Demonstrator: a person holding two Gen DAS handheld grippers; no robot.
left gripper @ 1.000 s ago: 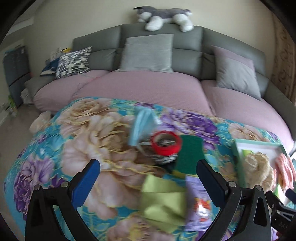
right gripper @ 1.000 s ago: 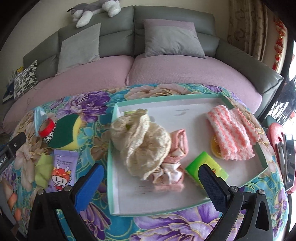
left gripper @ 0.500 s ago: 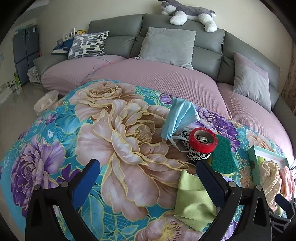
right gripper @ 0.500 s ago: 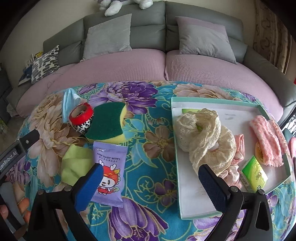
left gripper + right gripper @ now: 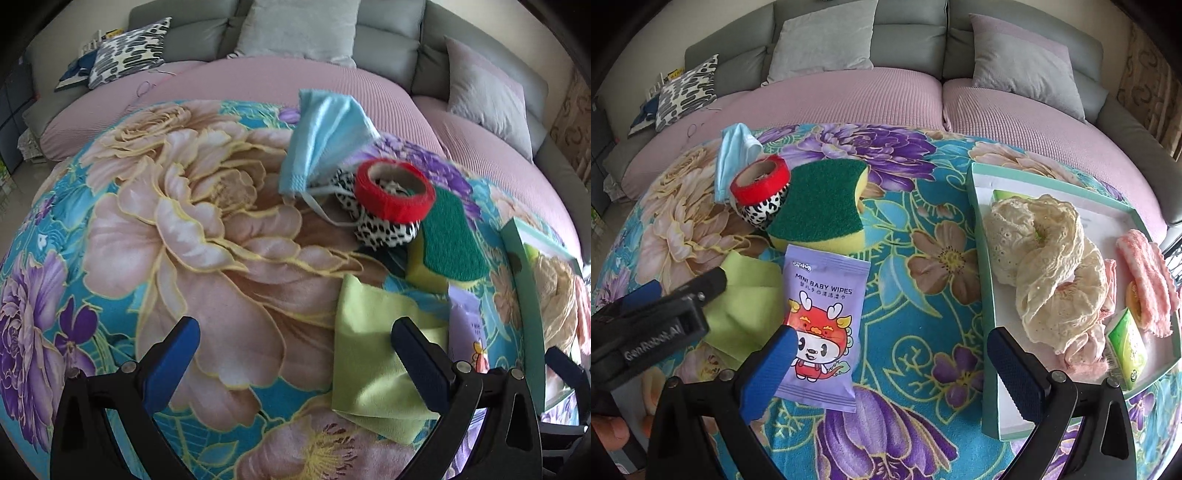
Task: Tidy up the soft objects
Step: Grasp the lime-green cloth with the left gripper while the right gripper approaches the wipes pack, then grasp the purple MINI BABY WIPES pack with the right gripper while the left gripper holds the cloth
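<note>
On the floral cloth lie a light-green cloth (image 5: pixel 373 354) (image 5: pixel 746 295), a green-and-yellow sponge (image 5: pixel 450 243) (image 5: pixel 820 206), a blue face mask (image 5: pixel 325 136) (image 5: pixel 733 155), a red tape roll (image 5: pixel 393 192) (image 5: pixel 761 179) on a leopard-print scrunchie (image 5: pixel 384 230), and a purple baby-wipes pack (image 5: pixel 822 325). The teal tray (image 5: pixel 990 369) holds cream lace (image 5: pixel 1049 266), pink knit pieces (image 5: pixel 1145 280) and green tissue packs (image 5: pixel 1126 343). My left gripper (image 5: pixel 295 354) hangs open, its right finger over the green cloth. My right gripper (image 5: pixel 892 365) is open between wipes and tray.
A grey sofa with pink seat covers (image 5: pixel 849 96) and several cushions (image 5: pixel 823 40) stands behind the table. The left gripper's body (image 5: pixel 650 321) crosses the lower left of the right wrist view. Bare floral cloth (image 5: pixel 166 221) spreads to the left.
Both grippers have swung left and lowered toward the table. The loose items now fill the left view, and the tray has slid to the right in the right view. Both stayed open.
</note>
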